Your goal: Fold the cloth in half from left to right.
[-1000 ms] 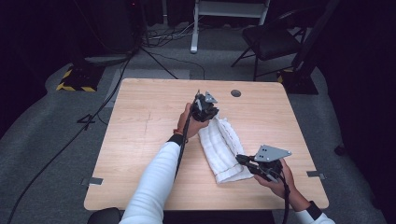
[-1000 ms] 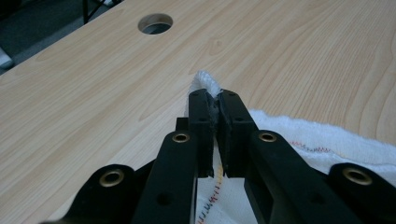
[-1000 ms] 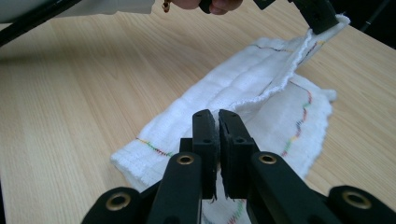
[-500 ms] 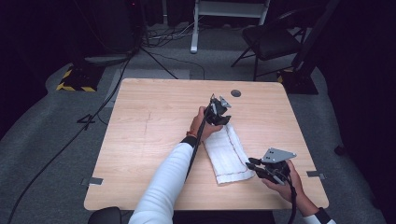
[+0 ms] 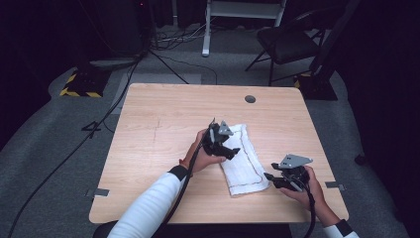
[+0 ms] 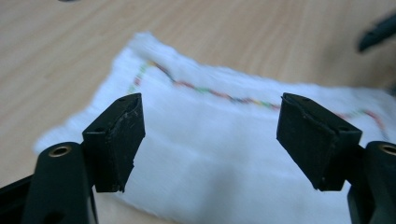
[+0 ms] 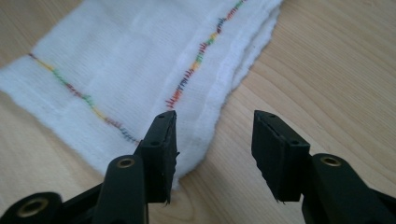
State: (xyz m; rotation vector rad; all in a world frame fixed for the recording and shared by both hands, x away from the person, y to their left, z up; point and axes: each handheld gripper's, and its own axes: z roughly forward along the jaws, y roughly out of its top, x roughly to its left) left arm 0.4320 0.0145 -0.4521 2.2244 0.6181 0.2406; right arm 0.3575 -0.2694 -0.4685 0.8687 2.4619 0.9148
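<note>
Pale wooden table point(image 5: 163, 148), dark room

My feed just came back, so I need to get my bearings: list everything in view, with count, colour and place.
cloth: one, white with a multicoloured stitched line, folded, lying flat on the right half of the table.
table: one, light wood, centre of the high view, with a dark round cap near its far edge.
chair: one, black, on the floor beyond the table.
cables: several, black, on the grey floor at left.
left tool: one, black, jaws just opened, over the cloth, nothing gripped.
right tool: one, black, jaws just opened, at the cloth's near corner, nothing gripped.
</note>
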